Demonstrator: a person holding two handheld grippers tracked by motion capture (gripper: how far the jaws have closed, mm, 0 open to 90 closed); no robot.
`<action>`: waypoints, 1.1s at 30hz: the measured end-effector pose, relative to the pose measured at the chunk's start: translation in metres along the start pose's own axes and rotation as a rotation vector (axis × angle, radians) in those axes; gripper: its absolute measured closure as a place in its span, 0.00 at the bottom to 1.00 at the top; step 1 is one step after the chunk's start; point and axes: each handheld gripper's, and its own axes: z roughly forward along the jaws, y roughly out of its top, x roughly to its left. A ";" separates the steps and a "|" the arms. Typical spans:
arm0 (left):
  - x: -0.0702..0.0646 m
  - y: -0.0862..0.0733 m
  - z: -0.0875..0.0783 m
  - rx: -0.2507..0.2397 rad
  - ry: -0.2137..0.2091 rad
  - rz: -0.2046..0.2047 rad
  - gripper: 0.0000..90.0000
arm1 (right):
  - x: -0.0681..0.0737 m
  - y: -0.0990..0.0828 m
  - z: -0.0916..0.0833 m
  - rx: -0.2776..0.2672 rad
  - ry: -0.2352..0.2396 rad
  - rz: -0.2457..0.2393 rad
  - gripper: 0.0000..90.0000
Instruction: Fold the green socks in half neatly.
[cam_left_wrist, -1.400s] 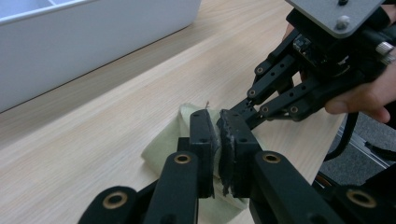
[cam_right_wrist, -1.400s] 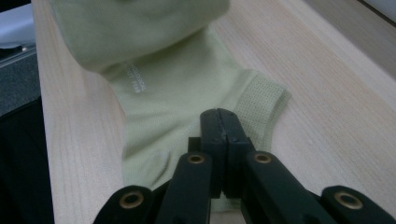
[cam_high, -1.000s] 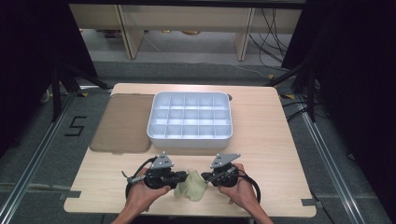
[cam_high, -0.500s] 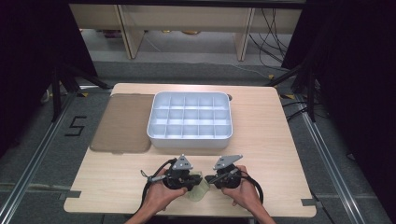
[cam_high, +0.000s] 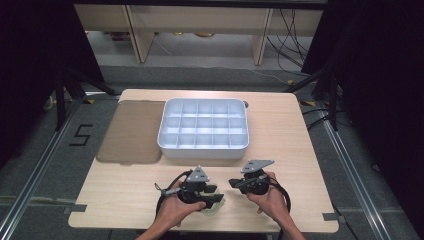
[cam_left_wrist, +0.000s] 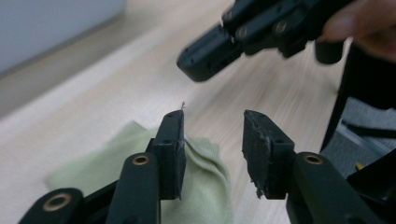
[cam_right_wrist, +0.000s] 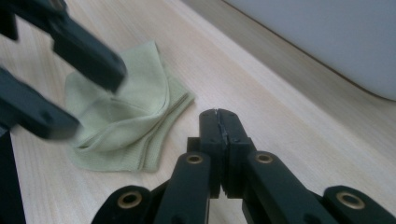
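Note:
A pale green cloth (cam_right_wrist: 121, 121) lies folded in loose layers on the wooden table near its front edge. In the high view the cloth (cam_high: 216, 208) peeks out under my left gripper (cam_high: 212, 199). In the left gripper view my left gripper (cam_left_wrist: 212, 122) has just been opening its jaws; they stand apart with nothing pressed between them, and the cloth (cam_left_wrist: 201, 186) lies under and behind the left jaw. My right gripper (cam_right_wrist: 219, 114) is shut on nothing, just right of the cloth. It also hangs in the left gripper view as the right gripper (cam_left_wrist: 208, 60).
A white compartment tray (cam_high: 165, 139) stands at the middle of the table, beyond both grippers. A flat brown translucent lid (cam_high: 132, 132) lies to its left. The table's front edge (cam_high: 200, 231) runs close below the hands.
My left gripper moved right over the cloth and its jaws have parted. The cloth now lies bunched smaller under it. My right gripper drew slightly right, away from the cloth.

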 end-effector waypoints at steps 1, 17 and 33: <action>0.000 0.000 0.000 0.000 0.000 0.000 0.64 | 0.000 0.000 0.000 0.000 0.000 0.000 1.00; 0.031 -0.049 -0.012 0.119 0.102 0.039 0.91 | 0.030 0.010 -0.006 -0.043 0.065 -0.069 0.99; 0.017 -0.056 -0.019 0.139 0.120 0.050 0.91 | 0.061 -0.001 0.023 0.103 0.086 -0.154 0.99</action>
